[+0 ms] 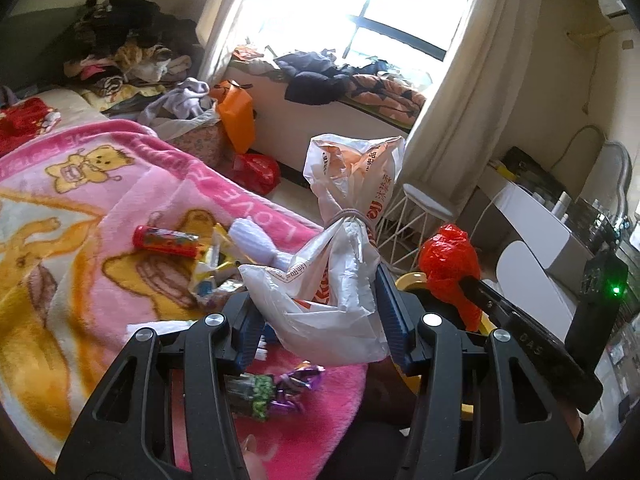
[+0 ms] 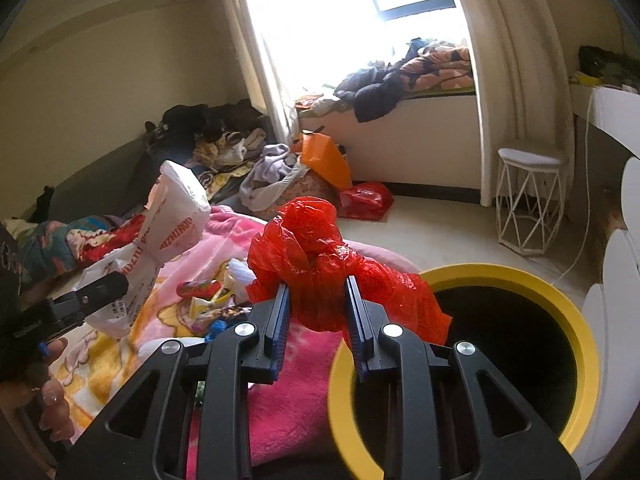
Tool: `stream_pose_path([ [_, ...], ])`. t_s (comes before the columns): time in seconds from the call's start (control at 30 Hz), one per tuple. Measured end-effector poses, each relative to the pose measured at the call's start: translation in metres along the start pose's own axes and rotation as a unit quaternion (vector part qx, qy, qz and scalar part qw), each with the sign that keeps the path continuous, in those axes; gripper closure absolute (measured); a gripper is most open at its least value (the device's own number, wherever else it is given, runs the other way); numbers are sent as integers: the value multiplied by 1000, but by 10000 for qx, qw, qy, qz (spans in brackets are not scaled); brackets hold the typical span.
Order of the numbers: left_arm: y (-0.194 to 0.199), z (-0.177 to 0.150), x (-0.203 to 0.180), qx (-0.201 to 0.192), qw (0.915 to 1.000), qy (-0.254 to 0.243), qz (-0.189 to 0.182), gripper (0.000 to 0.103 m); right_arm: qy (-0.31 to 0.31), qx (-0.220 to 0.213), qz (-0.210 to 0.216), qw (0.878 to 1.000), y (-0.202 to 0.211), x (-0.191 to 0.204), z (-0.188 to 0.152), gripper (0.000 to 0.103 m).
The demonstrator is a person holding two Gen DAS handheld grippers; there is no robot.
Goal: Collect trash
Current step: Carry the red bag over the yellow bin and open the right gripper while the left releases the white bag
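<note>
Left wrist view, going left to right: pink teddy-bear blanket (image 1: 100, 208) covers the bed, and near its right edge there's a little pile of litter: a red candy tube (image 1: 166, 240), some yellow wrappers (image 1: 212, 268), and a purple foil wrapper (image 1: 298, 378) closer to the camera. Left gripper (image 1: 320, 320) has its jaws pinching a white plastic bag (image 1: 344, 240) that's cinched in the middle with a hair tie, held up above the blanket's edge. Right of that, the other tool sticks in with a crumpled red plastic bag (image 1: 448, 264).

Right wrist view: same white bag on the left, a hand (image 2: 52, 404) under it. Right gripper (image 2: 318, 312) has its jaws squeezed on that red bag, which hangs over the blanket's right edge and just reaches over the rim of the yellow-rimmed trash bin (image 2: 576, 320) standing beside the bed. Bin looks dark inside, can't tell what's in it. Further back on the floor: another red bag (image 2: 366, 200) and a white wire stool (image 2: 530, 200).
</note>
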State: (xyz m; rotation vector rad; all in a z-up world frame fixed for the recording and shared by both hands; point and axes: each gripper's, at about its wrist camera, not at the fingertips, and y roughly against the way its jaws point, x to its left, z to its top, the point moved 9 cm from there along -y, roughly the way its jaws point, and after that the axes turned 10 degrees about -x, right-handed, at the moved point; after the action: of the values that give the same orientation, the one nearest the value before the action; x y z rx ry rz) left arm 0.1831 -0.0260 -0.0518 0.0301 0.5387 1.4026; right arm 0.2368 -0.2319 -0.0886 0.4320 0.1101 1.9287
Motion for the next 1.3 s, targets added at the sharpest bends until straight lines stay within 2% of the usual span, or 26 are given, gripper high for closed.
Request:
stream_pose_path([
  [0.4, -10, -11, -28, 144, 9996, -115, -203, 59, -397, 27, -425, 9983, 15, -40, -5, 78],
  [0.87, -26, -30, -56, 392, 9981, -277, -397, 59, -987, 227, -929, 9905, 21, -88, -21, 77],
  [1.3, -55, -58, -90, 875, 9928, -534, -617, 58, -1576, 398, -1276, 9784, 24, -127, -35, 75],
])
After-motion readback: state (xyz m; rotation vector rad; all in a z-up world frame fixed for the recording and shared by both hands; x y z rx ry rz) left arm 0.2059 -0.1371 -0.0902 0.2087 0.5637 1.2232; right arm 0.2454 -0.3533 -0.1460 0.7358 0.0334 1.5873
